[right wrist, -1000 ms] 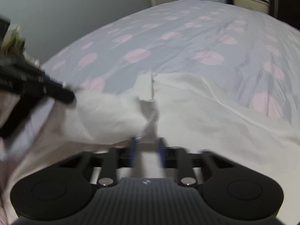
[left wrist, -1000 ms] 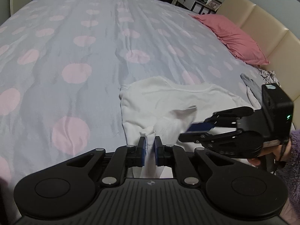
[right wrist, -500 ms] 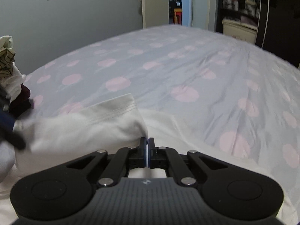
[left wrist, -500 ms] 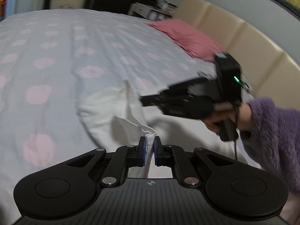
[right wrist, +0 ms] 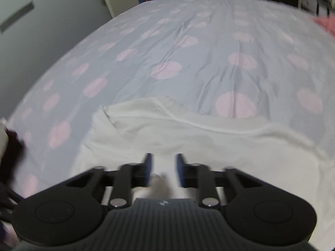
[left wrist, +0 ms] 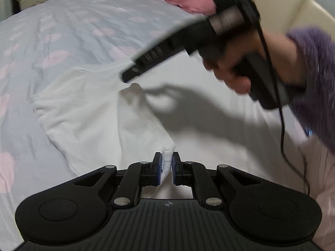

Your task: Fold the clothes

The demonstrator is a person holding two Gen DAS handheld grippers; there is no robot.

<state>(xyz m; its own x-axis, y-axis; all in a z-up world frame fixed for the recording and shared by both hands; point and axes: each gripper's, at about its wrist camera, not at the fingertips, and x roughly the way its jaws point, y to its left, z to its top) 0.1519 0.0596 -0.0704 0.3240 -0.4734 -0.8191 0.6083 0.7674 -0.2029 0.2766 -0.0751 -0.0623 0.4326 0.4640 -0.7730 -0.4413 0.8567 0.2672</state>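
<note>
The left gripper [left wrist: 166,168] is low and near the camera, its two blue-padded fingers [left wrist: 158,168] closed with only a narrow gap between them, pinching white cloth. The right gripper [right wrist: 163,168] has its fingers apart, nothing between the pads. In the left wrist view it is held higher, angled down and to the left, gripped by the right hand [left wrist: 236,62], which emerges from a fuzzy purple sleeve [left wrist: 314,79].
</note>
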